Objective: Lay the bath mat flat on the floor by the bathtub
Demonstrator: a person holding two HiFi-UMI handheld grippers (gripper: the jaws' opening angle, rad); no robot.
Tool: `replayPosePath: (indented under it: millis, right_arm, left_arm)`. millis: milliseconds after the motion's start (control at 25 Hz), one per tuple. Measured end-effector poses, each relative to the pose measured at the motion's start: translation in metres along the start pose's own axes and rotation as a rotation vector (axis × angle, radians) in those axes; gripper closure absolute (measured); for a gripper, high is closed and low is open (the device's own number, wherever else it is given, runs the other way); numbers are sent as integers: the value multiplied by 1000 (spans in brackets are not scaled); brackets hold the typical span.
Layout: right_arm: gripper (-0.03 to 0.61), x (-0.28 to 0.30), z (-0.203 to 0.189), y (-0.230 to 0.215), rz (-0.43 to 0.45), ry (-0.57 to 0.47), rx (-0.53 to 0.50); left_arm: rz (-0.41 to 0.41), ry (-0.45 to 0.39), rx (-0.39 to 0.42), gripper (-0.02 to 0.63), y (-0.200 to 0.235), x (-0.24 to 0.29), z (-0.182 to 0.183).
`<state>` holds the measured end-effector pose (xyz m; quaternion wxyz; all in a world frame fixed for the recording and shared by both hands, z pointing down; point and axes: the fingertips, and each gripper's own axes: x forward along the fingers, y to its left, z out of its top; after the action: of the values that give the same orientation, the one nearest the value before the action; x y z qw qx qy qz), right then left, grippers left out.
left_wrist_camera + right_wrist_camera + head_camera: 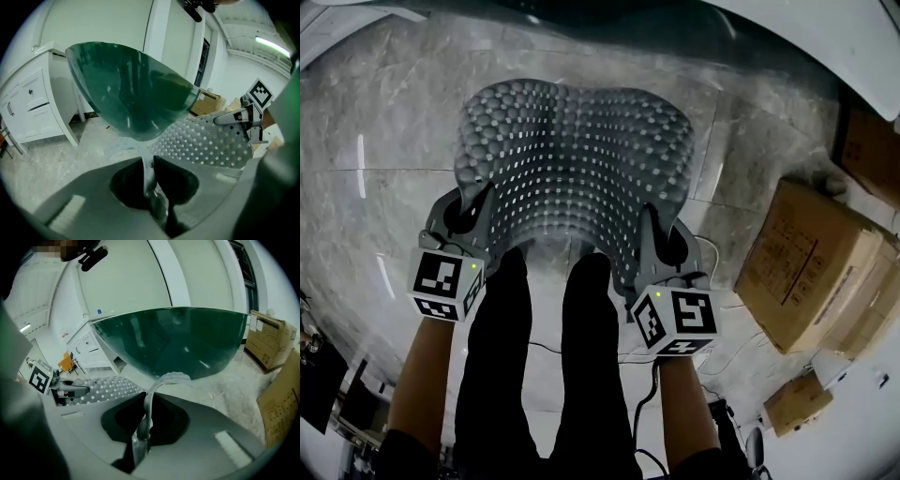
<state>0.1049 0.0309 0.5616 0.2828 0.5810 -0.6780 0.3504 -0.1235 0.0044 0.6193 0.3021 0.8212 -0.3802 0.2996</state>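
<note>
Jaws of left gripper [478, 208] and right gripper [654, 230] clamp the bath mat [572, 159] near bathtub [131, 89].

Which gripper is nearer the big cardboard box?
Right. The right gripper, shut on a corner of the bath mat, is on the side of the cardboard box; the left gripper holds the other near corner, farther from it.

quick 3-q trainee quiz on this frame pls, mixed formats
1. True or false: the left gripper and right gripper are both shut on the bath mat.
2. What stands at the head view's right? A cardboard boxes; B laundry basket; C stool.
3. Which edge of the mat is held up?

Key: 1 true. 2 A. 3 the near edge, at its two corners.
</note>
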Motion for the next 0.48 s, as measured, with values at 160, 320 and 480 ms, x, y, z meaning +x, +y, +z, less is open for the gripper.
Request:
replayPosePath:
  millis: [160, 320, 480]
  right_arm:
    - [532, -23, 15, 12, -1, -19, -16]
    - [531, -90, 54, 42, 10, -49, -39]
    - [531, -109, 58, 32, 38, -51, -35]
  left_arm:
    - [7, -16, 17, 587, -2, -25, 15]
    - [25, -28, 51, 587, -17, -101, 56]
    - [53, -12, 81, 587, -34, -116, 71]
